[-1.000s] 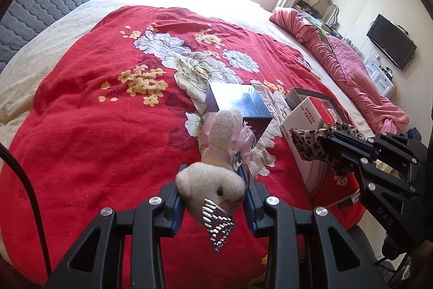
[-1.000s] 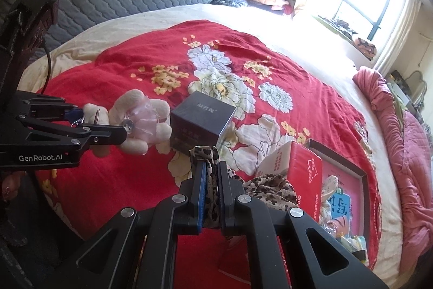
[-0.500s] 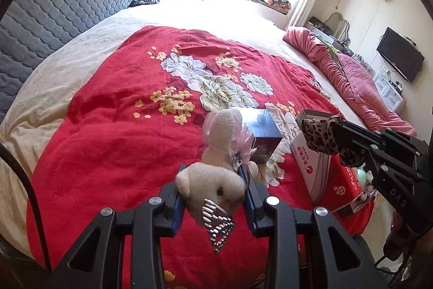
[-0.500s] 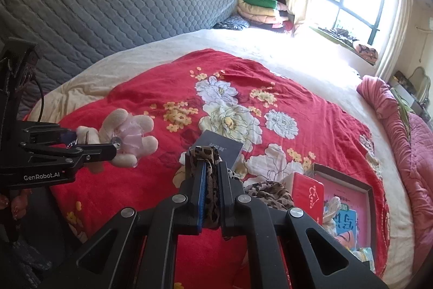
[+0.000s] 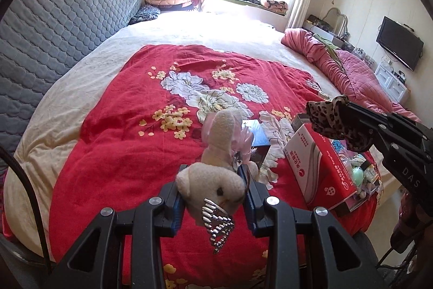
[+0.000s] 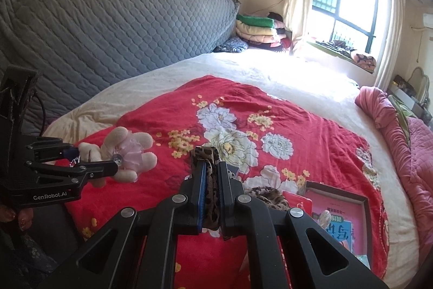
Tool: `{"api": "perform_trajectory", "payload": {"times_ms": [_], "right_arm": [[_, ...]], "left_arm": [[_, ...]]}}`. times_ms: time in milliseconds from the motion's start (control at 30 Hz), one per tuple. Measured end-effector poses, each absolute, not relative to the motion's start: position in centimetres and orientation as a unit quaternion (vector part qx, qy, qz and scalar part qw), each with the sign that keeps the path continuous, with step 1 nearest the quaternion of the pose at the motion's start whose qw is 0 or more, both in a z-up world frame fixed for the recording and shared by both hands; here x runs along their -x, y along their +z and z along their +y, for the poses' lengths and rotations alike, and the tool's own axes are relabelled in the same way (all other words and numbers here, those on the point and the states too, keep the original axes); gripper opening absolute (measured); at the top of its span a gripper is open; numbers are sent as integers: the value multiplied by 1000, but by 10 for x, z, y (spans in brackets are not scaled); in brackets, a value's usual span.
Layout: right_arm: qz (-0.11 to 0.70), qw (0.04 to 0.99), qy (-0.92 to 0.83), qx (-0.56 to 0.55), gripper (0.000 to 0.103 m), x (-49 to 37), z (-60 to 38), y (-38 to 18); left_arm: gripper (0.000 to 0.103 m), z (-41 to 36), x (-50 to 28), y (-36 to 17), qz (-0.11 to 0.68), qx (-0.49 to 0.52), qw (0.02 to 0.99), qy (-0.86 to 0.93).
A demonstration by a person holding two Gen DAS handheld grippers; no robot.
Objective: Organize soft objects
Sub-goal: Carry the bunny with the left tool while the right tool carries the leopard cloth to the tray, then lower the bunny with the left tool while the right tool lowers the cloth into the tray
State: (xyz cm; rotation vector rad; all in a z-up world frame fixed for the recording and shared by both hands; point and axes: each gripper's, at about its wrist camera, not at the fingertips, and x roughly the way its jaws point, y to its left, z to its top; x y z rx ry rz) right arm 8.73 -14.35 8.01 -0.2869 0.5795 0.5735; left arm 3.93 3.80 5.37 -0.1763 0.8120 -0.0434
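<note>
1. Both tongs have risen since the earlier frames; the red quilt [image 5: 113, 153] now lies further below.
2. Left tongs [image 5: 213, 197] clamped on the plush toy [image 5: 216, 180], held above the bed.
3. Right tongs [image 6: 209, 197] closed tight on the leopard-print cloth [image 6: 208, 180], also aloft.
4. Risk: the cloth's hanging tail may snag the red box [image 5: 319, 169].

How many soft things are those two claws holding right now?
2. A cream plush bear is clamped by its head in the left gripper; a leopard-print cloth is pinched in the right gripper. More may lie hidden in the red box.
</note>
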Motion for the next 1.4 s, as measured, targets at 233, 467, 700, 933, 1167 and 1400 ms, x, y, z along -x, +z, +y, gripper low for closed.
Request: {"api": "perform_trajectory", "payload": {"times_ms": [233,467,700,933,1167,1400], "right_arm": [[267,920,262,115,8,-82,-177,96],[255,935,230,86,8,-77,-232,108],[246,950,184,52,8,-70,-296,115],[233,961,148,25,8,-69,-350,121],[242,964,107,12,8,-81,-397,115],[253,965,73,-10,8,-86,-438,101]], "left_arm": [[36,3,-50,80,379,60,923,-39],[36,-56,-63,97,374,27,924,-71],[36,-108,-78,107,370,-2,924,-98],[36,-140,-93,101,387,-20,915,-109],[36,-187,-111,96,391,-37,908,-145],[36,-236,-135,83,406,-46,895,-178]]}}
